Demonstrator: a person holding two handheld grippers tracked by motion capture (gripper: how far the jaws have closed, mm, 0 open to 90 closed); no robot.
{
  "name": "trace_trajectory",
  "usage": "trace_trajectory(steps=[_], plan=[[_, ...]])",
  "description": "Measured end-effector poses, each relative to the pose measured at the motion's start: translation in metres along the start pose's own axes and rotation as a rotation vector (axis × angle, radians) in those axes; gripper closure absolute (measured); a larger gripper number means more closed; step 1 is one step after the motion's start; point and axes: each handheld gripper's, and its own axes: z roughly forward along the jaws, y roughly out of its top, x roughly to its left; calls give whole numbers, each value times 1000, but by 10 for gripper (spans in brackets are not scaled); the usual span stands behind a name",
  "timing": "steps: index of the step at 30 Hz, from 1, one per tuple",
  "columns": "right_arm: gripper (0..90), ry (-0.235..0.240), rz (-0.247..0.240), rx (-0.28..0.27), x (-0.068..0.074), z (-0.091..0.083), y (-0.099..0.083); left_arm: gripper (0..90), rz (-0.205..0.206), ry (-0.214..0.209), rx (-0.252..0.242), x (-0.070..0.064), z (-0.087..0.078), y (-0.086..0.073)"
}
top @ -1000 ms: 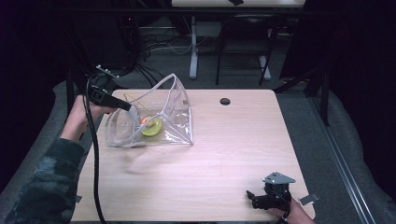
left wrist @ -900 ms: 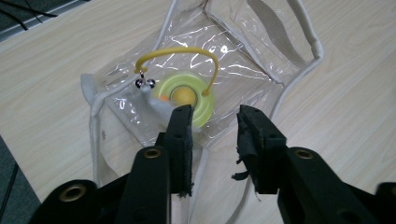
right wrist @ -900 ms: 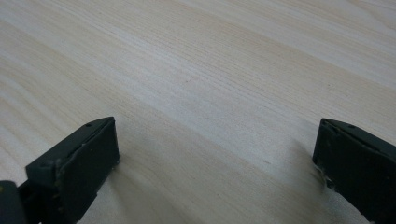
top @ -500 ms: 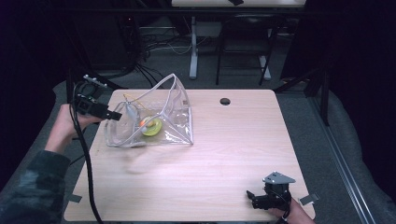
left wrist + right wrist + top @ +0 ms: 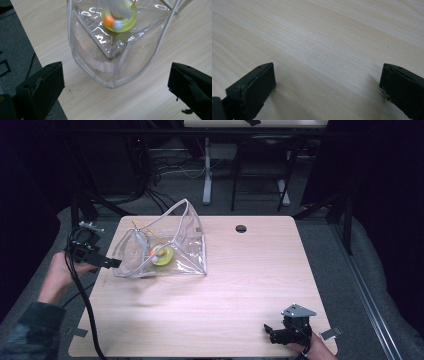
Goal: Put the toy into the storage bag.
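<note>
A clear plastic pouch (image 5: pixel 165 245) stands open on the left part of the wooden table (image 5: pixel 250 270). Inside it lies a yellow-green round thing (image 5: pixel 162 255) with small orange and white balls on it, seen again as the yellow-green thing (image 5: pixel 122 18) in the left gripper view. My left gripper (image 5: pixel 111 263) is open at the table's left edge, its jaws just short of the pouch's (image 5: pixel 112 55) near corner. My right gripper (image 5: pixel 272 332) rests open near the front right edge, over bare wood (image 5: pixel 324 50), holding nothing.
A small round black hole (image 5: pixel 241 228) sits in the table near its far edge. Beyond the table are dark floor, cables and the legs of another desk (image 5: pixel 207 170). A black cable (image 5: pixel 82 305) trails from the left gripper along the table's left side.
My left gripper has drawn back out of the pouch to the left and down, ending at the table's left edge. The pouch stays put. The right gripper has not moved.
</note>
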Motion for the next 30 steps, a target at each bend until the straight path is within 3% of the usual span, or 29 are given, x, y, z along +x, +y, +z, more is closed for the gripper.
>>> trace_trajectory(steps=[22,30], plan=[[0,-1,1,-2,0,0,0,0,-25,-27,34,-13,42,-73],[0,-1,1,-2,0,0,0,0,-62,-44,39,-15,62,-95]])
